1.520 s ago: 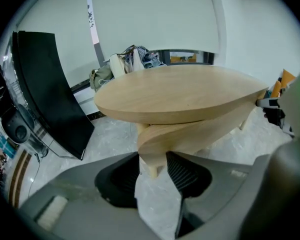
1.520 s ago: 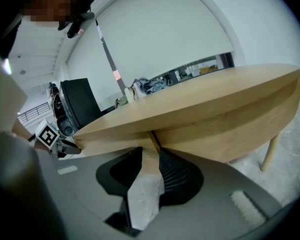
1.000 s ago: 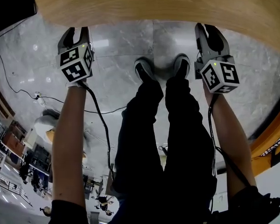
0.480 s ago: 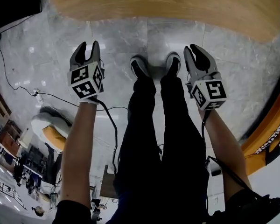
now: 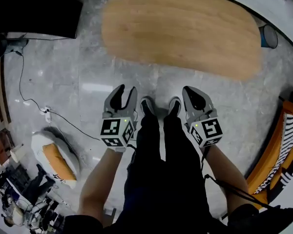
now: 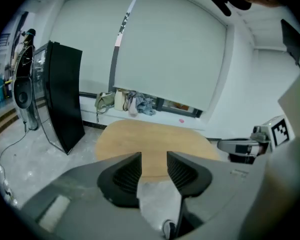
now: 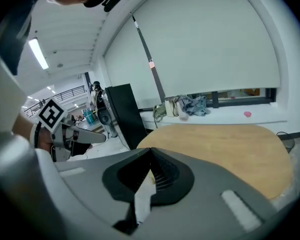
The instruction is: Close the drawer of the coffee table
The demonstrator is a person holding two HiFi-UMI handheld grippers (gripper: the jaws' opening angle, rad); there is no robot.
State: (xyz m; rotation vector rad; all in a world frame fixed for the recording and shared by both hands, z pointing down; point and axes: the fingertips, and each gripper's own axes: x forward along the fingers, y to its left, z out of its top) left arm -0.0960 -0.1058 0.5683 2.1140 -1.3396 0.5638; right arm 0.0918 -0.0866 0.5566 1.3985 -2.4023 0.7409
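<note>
- Grey marble floor fills the head view, and one oval wooden coffee-table worktop stands on it. Every place below is given from that worktop.
- Two shoes, a left shoe and a right shoe, stand on the near side of the worktop, under dark trouser legs.
- Two tools hang over the floor on that same near side, one on each side of the shoes, both clear of the worktop.
- The left tool has its jaws well apart with nothing between them. Only floor and the worktop's near edge show through the gap.
- The right tool has its jaws pressed together and grips nothing.
- Only the top of the worktop shows, so no view lets its drawer be made out.
- One cable trails over the floor to the left of the worktop.
- One black cabinet stands off the worktop's far left corner, partly cut off by the frame.
- One blue container sits at the worktop's right end.
- One white-and-orange object lies well to the near left, too distorted to identify.
- Beyond the worktop, a heap of cloth rests under one white blind.
</note>
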